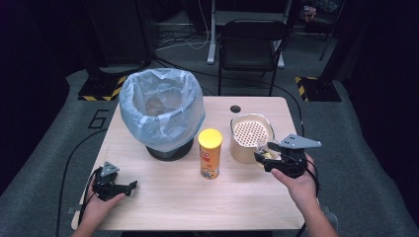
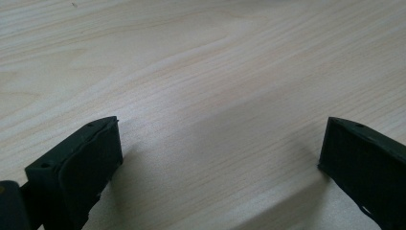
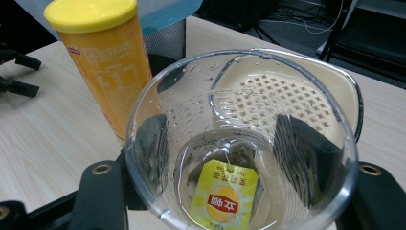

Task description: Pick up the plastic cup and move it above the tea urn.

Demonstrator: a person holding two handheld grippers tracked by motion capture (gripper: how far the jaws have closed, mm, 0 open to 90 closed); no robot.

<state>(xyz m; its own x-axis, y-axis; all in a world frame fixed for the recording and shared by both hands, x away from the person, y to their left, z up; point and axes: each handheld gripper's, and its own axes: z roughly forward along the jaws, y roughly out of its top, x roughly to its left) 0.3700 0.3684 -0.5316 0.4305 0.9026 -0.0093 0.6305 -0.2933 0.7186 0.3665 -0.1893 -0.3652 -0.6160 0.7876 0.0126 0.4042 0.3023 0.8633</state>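
My right gripper [image 1: 264, 157] is shut on a clear plastic cup [image 3: 239, 139], its jaws pressing the cup's two sides. The cup is wet inside and holds a tea bag with a yellow label [image 3: 224, 199]. It is tilted toward a beige tub with a perforated strainer insert [image 1: 251, 136], just in front of the tub's rim [image 3: 352, 96]. A yellow-lidded snack can [image 1: 210, 153] stands upright to the cup's left. My left gripper [image 1: 129, 187] rests open on the bare wooden table [image 2: 201, 72] at the front left, nothing between its jaws.
A mesh bin lined with a blue bag [image 1: 162, 111] stands at the table's back left, behind the can. A round hole [image 1: 235, 108] sits near the far edge. A black chair [image 1: 252, 44] and cables are on the floor beyond.
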